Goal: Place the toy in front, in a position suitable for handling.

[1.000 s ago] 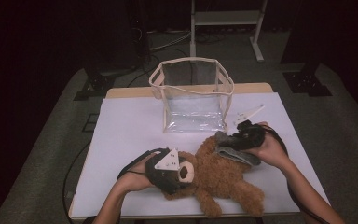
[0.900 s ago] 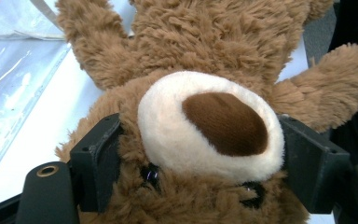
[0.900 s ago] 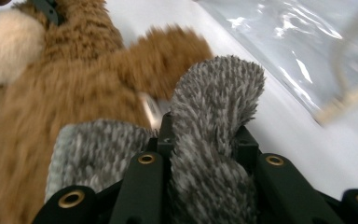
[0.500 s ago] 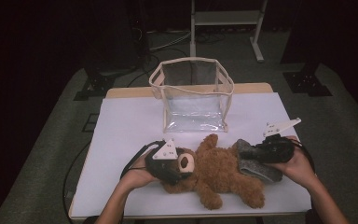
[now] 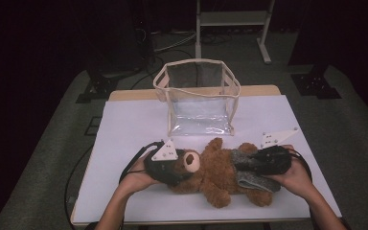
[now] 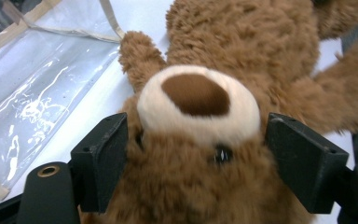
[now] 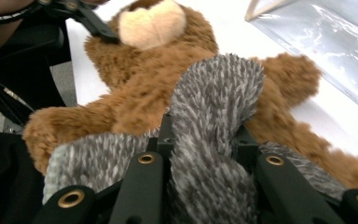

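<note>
**Bear held at both ends, cloth pinched over its legs**

At lower left of the high view, the left gripper (image 5: pixel 172 167) straddles the head of the bear (image 5: pixel 215 172). In its own view its jaws press into the fur on either side of the muzzle and have just been closing on it. The bear lies on its back, long axis running left to right across the lower centre of the table (image 5: pixel 124 124), head left, legs right. At lower right, the right gripper (image 5: pixel 249 165) is clamped on a fold of grey cloth (image 7: pixel 214 121) draped over the bear's lower body. The clear bag (image 5: pixel 199 98) stands open at upper centre, just beyond the bear, nothing between them.
</note>
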Tool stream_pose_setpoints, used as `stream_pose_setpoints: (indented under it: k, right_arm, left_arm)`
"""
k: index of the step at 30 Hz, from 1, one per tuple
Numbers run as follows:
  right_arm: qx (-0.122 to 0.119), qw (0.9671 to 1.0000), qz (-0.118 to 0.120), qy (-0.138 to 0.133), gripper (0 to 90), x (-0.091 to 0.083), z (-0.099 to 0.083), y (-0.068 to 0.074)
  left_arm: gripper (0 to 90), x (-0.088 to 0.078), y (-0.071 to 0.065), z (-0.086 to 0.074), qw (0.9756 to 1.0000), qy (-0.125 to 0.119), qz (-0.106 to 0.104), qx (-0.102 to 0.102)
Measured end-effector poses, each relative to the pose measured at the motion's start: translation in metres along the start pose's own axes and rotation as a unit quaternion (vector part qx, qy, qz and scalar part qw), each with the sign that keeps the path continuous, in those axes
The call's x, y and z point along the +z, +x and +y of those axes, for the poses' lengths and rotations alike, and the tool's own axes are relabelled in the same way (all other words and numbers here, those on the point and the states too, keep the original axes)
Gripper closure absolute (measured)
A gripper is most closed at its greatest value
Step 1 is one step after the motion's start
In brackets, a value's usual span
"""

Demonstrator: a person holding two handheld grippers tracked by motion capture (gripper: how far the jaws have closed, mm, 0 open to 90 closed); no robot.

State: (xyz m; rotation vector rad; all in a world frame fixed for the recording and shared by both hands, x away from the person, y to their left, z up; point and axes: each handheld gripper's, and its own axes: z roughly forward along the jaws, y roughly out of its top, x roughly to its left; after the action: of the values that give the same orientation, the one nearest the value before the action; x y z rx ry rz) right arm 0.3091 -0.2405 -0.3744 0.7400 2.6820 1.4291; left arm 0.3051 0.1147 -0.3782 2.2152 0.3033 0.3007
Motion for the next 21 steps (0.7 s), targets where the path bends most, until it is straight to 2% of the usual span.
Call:
stream_pose_setpoints:
  k: [3, 5, 7, 9, 12, 15, 18, 21]
  right_arm:
    - [0.008, 0.9999, -0.009, 0.002, 71.1, -0.003, -0.005, -0.004]
    - [0.012, 0.9998, -0.015, 0.005, 71.1, -0.005, -0.006, -0.004]
    - [0.006, 0.9998, -0.019, 0.006, 71.1, -0.005, -0.003, -0.002]
    - [-0.008, 0.9997, -0.023, 0.007, 71.2, -0.005, 0.004, 0.004]
    - [-0.029, 0.9995, -0.013, 0.001, 71.2, -0.001, 0.018, 0.015]
    - [-0.056, 0.9984, 0.002, 0.005, 71.1, 0.011, 0.033, 0.028]
    - [-0.082, 0.9963, 0.019, 0.02, 71.1, 0.033, 0.046, 0.042]
    - [-0.109, 0.9921, 0.04, 0.048, 71.1, 0.06, 0.05, 0.056]
  left_arm:
    - [23.4, -0.005, 0.0, -0.002, 0.9997, 0.019, -0.01, 0.011]
    - [25.2, -0.004, 0.0, -0.003, 0.9997, 0.02, -0.012, 0.01]
    - [25.6, -0.001, 0.0, -0.004, 0.9996, 0.026, -0.006, 0.012]
    - [25.5, 0.003, 0.001, -0.004, 0.9998, 0.021, -0.006, 0.005]
    - [25.6, 0.004, 0.001, -0.004, 0.9998, 0.02, -0.005, 0.006]
    - [25.6, 0.005, 0.0, -0.004, 0.9999, 0.016, -0.003, 0.001]
    - [25.6, 0.005, 0.001, -0.003, 0.9999, 0.017, -0.001, 0.002]
    - [25.6, 0.005, 0.001, -0.004, 0.9999, 0.015, 0.0, -0.001]
